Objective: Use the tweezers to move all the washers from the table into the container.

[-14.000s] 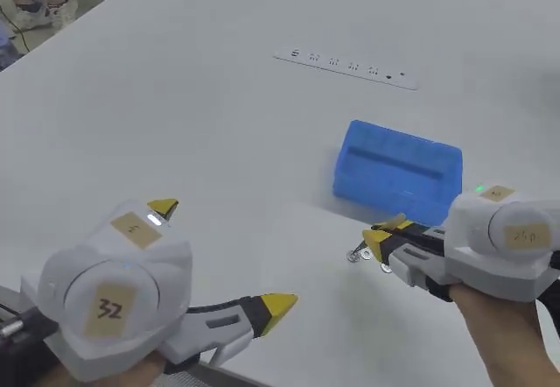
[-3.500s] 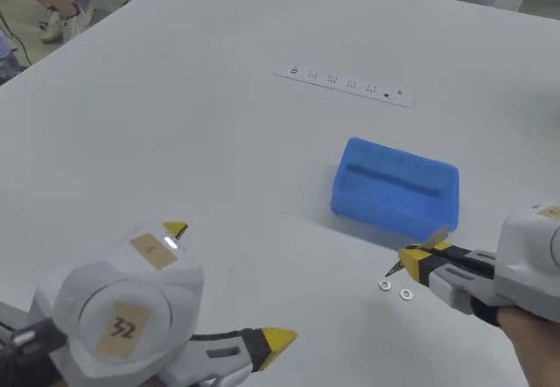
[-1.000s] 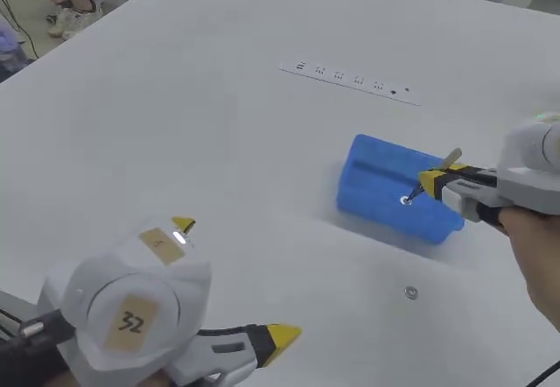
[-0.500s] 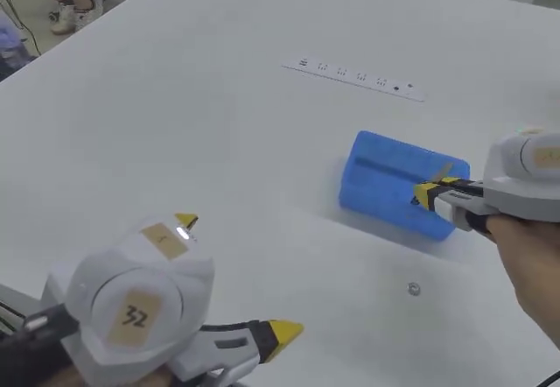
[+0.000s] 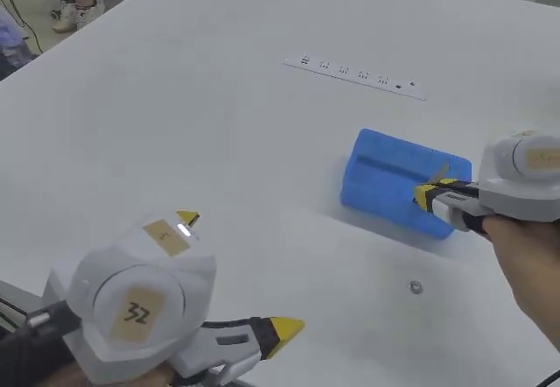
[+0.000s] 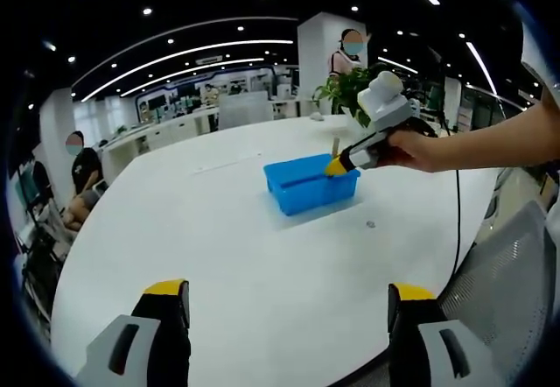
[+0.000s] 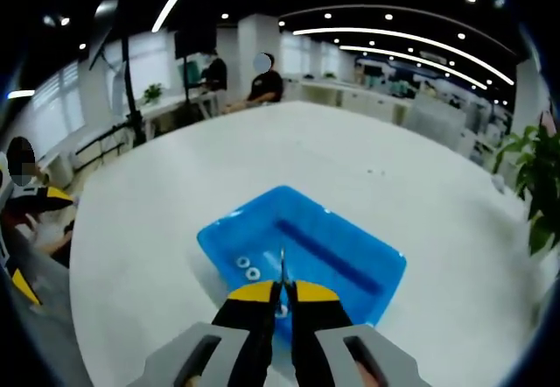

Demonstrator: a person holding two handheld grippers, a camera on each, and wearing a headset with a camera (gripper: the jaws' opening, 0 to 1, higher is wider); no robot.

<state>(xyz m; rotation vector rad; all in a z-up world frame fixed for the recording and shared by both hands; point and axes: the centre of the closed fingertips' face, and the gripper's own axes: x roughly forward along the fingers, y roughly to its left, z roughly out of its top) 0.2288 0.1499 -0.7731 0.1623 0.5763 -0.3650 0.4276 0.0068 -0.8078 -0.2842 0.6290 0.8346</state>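
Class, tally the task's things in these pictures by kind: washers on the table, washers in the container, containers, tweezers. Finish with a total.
washer on the table: 1
washers in the container: 2
blue container: 1
tweezers: 1
total: 5

On the round back of the left gripper (image 5: pixel 236 273), a tan sticker (image 5: pixel 136 314) reads "32". A smaller sticker (image 5: pixel 164 236) nearer its jaws is too blurred to read.

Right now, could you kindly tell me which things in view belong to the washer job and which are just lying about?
Job in hand: tweezers in the right tool; blue container; washers inside it; lone washer on the table.
Lying about: idle left tool, open; white marked strip; potted plant.
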